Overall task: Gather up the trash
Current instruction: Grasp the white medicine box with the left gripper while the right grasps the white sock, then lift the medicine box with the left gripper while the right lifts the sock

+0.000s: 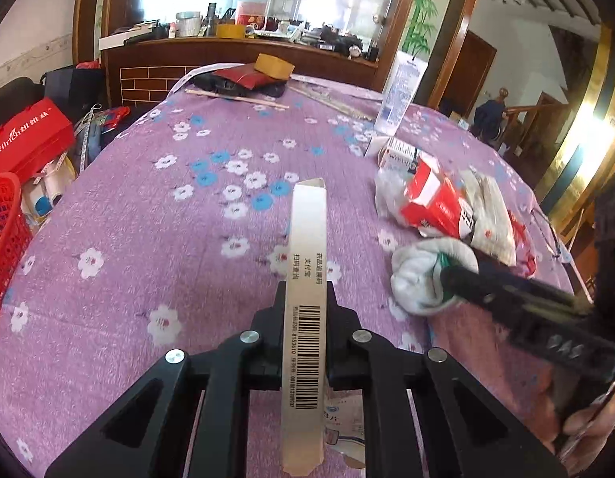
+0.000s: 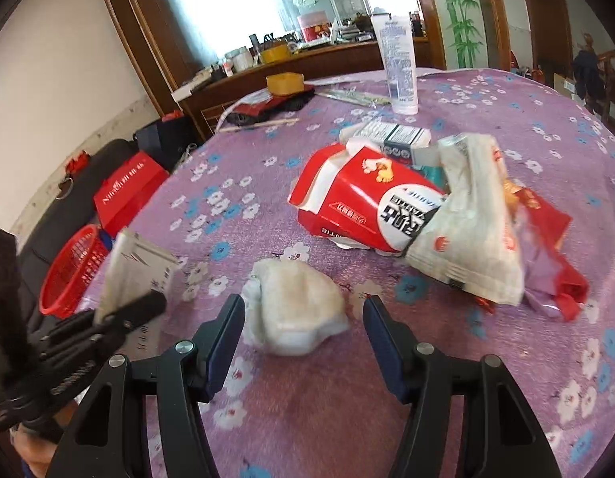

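Purple flowered cloth [image 1: 156, 207] covers the bench; a wood sideboard and a mirror stand behind it, and a red mesh basket [image 2: 74, 275] sits off the bench's left edge, below cloth level.

Left gripper [image 1: 305, 290]: jaws pressed together, pinching a flattened white carton [image 1: 305, 263] with a barcode. The carton's long axis runs straight out along the jaws, its far end free above the cloth. In the right wrist view the same carton [image 2: 138, 271] hangs at the left, between me and the basket.

Right gripper [image 2: 303, 320]: jaws spread and holding nothing. A crumpled white tissue wad [image 2: 295, 306] lies on the cloth directly ahead of them, roughly centred in the gap. The left pad looks to be at or just beside the wad's left flank; the right pad stands clear. I cannot tell whether the left one touches.

Beyond the wad, a heap of remaining trash: a torn red-and-white carton [image 2: 359, 207], a white snack wrapper [image 2: 474, 231], a red wrapper [image 2: 554, 239], and a small printed box [image 2: 391, 135]. A white tube [image 2: 399, 67] stands upright further back.

Key relation: the wad is squat, with no strong long axis, and lies dead ahead of the right jaws, so the right hand is the nearer. The left hand is occupied and is nearer the basket.

Judgement: next comes closing the right jaws on the wad while the left carries its carton to the basket. Risk: the soft wad may compress and slip out.
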`<state>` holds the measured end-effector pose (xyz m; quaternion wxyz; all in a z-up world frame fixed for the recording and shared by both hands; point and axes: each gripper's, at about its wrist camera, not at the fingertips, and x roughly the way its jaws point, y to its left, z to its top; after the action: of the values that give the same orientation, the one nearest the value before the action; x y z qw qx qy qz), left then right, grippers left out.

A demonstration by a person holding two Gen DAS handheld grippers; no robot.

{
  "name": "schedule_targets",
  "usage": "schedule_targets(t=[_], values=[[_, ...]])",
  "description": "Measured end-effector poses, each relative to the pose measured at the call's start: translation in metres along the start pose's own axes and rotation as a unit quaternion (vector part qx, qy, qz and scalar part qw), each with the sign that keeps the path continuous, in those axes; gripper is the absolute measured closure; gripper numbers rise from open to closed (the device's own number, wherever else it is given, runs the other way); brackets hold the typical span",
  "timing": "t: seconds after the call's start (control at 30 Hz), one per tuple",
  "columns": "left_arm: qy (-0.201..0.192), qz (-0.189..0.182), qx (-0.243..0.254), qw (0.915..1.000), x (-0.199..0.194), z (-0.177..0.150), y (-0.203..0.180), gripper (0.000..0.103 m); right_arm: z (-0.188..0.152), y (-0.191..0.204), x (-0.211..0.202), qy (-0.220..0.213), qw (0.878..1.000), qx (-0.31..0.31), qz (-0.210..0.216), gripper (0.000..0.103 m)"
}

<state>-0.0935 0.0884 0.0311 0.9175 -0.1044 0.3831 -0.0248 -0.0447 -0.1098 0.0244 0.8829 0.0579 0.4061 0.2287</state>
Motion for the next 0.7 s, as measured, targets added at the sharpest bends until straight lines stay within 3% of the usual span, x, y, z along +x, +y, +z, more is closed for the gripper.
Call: schedule_targets(t=[0.03, 0.07, 0.1, 0.37, 0.7], values=[[-0.002, 0.003, 0.001, 1.0000, 0.002, -0.001, 0.000, 0.090, 0.000, 0.000, 0.003, 0.002, 1.000, 0.001, -0.002, 0.041], [-0.002, 0.003, 0.002, 1.0000, 0.002, -0.002, 0.000, 0.090, -0.001, 0.002, 0.003, 0.003, 1.000, -0.002, -0.005, 0.067], [-0.004, 0.001, 0.001, 1.0000, 0.002, -0.003, -0.001, 0.090, -0.001, 0.003, 0.003, 0.000, 1.000, -0.007, -0.007, 0.069], [-0.044, 0.025, 0.021, 0.9985, -0.009, -0.009, -0.008, 0.090, -0.005, 0.001, -0.016, -0.049, 0.999, -0.003, 0.010, 0.073], [-0.037, 0.036, 0.018, 0.9985, -0.006, -0.009, -0.007, 0.090, -0.004, 0.000, -0.023, -0.069, 0.996, 0.001, 0.047, 0.072]])
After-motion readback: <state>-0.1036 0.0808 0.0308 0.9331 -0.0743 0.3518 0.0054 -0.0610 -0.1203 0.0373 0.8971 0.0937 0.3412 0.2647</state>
